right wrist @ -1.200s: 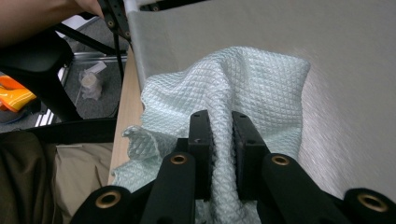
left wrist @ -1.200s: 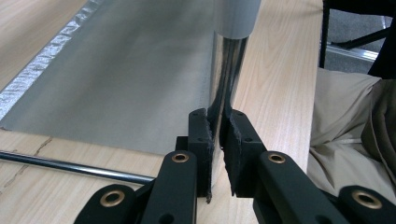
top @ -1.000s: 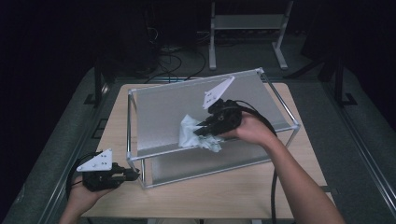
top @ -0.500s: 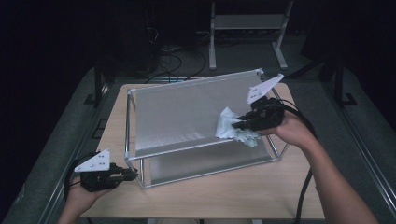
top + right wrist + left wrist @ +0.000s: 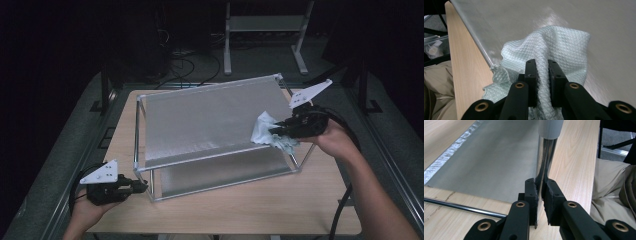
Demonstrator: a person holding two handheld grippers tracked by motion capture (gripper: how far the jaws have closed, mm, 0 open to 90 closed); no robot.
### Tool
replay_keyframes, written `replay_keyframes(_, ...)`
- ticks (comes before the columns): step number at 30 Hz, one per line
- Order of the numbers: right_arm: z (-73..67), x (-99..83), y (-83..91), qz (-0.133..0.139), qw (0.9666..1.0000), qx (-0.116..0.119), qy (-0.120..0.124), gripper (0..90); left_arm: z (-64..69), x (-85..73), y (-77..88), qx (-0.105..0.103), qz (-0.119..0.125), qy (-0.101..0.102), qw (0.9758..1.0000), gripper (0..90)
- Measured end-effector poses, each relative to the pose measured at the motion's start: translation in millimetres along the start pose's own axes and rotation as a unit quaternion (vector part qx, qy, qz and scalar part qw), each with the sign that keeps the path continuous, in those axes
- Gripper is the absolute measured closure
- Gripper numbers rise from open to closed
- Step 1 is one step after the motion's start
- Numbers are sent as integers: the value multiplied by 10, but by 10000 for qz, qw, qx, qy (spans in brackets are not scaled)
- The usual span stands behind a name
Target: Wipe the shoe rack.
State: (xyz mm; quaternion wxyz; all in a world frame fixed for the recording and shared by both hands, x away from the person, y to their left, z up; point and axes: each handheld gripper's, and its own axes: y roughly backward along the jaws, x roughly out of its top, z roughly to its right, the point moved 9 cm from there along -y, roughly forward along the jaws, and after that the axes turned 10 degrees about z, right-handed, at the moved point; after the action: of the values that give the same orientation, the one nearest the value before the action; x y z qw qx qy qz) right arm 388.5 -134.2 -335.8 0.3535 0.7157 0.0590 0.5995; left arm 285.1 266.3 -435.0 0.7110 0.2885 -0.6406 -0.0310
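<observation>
The right gripper [image 5: 278,133] is clenching a pale quilted cloth [image 5: 554,52] against the rack's grey shelf panel [image 5: 205,120], right of centre in the high view. The cloth looks soft, light and floppy, best pinched at a bunched fold. The left gripper [image 5: 540,195] is clamping the rack's chrome corner post [image 5: 546,157] on the worktop [image 5: 240,210].

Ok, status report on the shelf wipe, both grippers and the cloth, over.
Left gripper shut on the rack's front leg, steadying. Right gripper shut on the cloth, at the top shelf right edge. Nothing in the way.
</observation>
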Motion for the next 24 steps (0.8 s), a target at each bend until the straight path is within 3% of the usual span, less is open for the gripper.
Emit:
replay_keyframes(3,-55,63,-104,20,9999,109,68,796,1,0,0,12,5,6,10000,813)
replay_keyframes(6,-214,223,-332,-1,9990,374,249,796,8,14,-30,-21,-18,-30,10000,814)
replay_keyframes(11,-292,297,-450,-11,9978,546,368,797,14,17,-34,-34,-45,-28,10000,814)
replay_keyframes(14,-208,250,-362,-69,9987,427,282,797,9,15,-26,-61,-61,-45,10000,814)
replay_keyframes(17,-28,110,-161,-99,9999,89,84,796,9,13,-24,-67,-25,-34,10000,814)
replay_keyframes(24,185,-100,148,-74,9995,-266,-183,797,2,-25,58,-10,-38,-7,10000,814)
